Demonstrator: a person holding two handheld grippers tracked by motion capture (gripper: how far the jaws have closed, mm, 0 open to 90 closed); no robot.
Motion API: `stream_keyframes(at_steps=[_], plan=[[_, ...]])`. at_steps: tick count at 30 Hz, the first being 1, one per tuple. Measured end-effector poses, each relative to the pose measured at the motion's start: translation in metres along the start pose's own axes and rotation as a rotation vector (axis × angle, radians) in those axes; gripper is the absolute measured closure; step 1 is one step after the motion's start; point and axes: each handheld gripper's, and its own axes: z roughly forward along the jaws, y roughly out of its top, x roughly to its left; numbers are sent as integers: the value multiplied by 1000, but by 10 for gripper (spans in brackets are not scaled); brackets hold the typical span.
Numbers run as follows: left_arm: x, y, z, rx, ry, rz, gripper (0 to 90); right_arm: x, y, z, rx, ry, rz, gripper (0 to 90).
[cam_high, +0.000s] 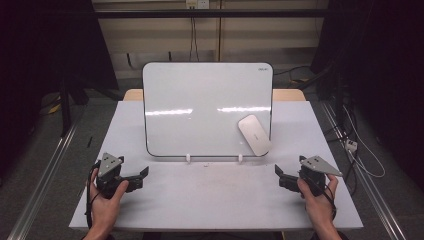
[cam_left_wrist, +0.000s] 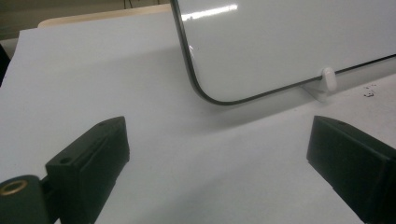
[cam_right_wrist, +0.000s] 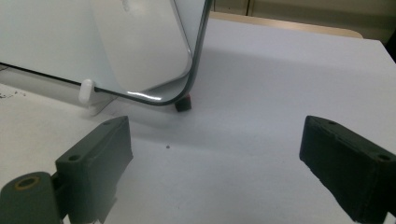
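Note:
A white board (cam_high: 200, 107) with a dark rim stands tilted back on small white clips (cam_high: 188, 158) at the middle of the table. A white oval pad (cam_high: 254, 135), shaped like an eraser, clings to its lower right corner. My left gripper (cam_high: 142, 178) rests low at the front left, open, pointing right toward the board's lower left corner (cam_left_wrist: 205, 93); nothing is between its jaws. My right gripper (cam_high: 280, 177) sits at the front right, open and empty, pointing left. In the right gripper view the oval pad (cam_right_wrist: 144, 46) is close ahead, above the board's rim.
The white table (cam_high: 215, 200) has bare room between the two grippers in front of the board. A small dark foot (cam_right_wrist: 183, 103) shows under the board's right corner. Cables and dark stands lie on the floor beyond both table sides.

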Motion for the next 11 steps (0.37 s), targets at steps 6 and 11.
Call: stream_keyframes(at_steps=[6, 11], plan=[[0, 0, -1, -7, -4, -13, 58, -3, -5, -2, -6, -3, 7, 87], [2, 0, -1, -2, -3, -20, 59, -1, -6, 0, 8, 2, 4, 87]])
